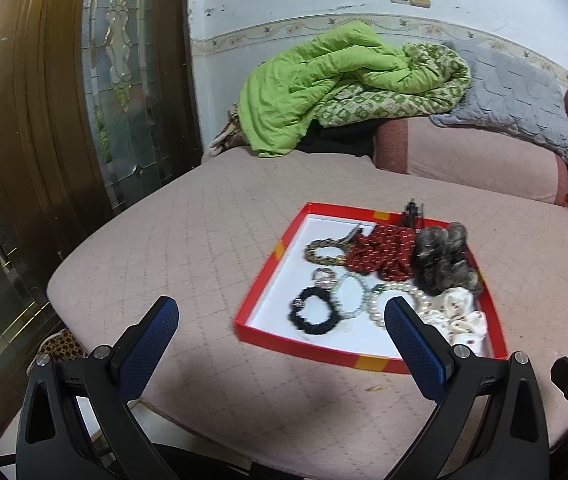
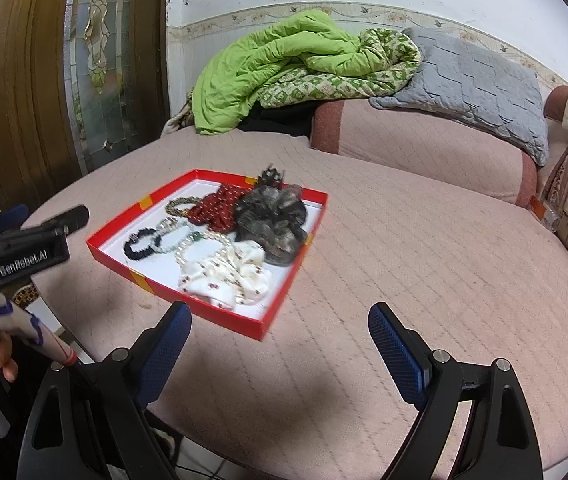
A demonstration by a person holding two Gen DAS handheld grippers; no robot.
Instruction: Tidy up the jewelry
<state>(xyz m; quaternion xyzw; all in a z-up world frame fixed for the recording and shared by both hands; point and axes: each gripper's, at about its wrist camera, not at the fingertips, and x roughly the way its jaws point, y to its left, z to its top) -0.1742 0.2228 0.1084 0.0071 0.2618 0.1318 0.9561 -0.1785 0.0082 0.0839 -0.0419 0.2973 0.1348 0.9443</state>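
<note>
A shallow red tray (image 1: 260,280) (image 2: 112,236) with a white floor lies on the pink cushion. Inside it are a black scrunchie (image 1: 311,315) (image 2: 140,244), a pearl bracelet (image 1: 394,292) (image 2: 204,242), a clear bead bracelet (image 1: 350,294), a gold braided band (image 1: 324,252) (image 2: 180,205), a dark red scrunchie (image 1: 384,254) (image 2: 214,210), a grey furry scrunchie (image 1: 444,258) (image 2: 272,216) and a white patterned scrunchie (image 1: 462,318) (image 2: 232,276). My left gripper (image 1: 280,322) hovers open in front of the tray's near-left corner, holding nothing. My right gripper (image 2: 280,326) is open and empty, just off the tray's near-right corner.
A green quilt (image 1: 324,80) (image 2: 276,64) and a grey pillow (image 1: 508,92) (image 2: 472,80) lie on the back of the pink seat (image 1: 164,240). A wooden and glass door (image 1: 64,100) stands at the left. A hand (image 2: 2,356) holds the left gripper's body (image 2: 24,248).
</note>
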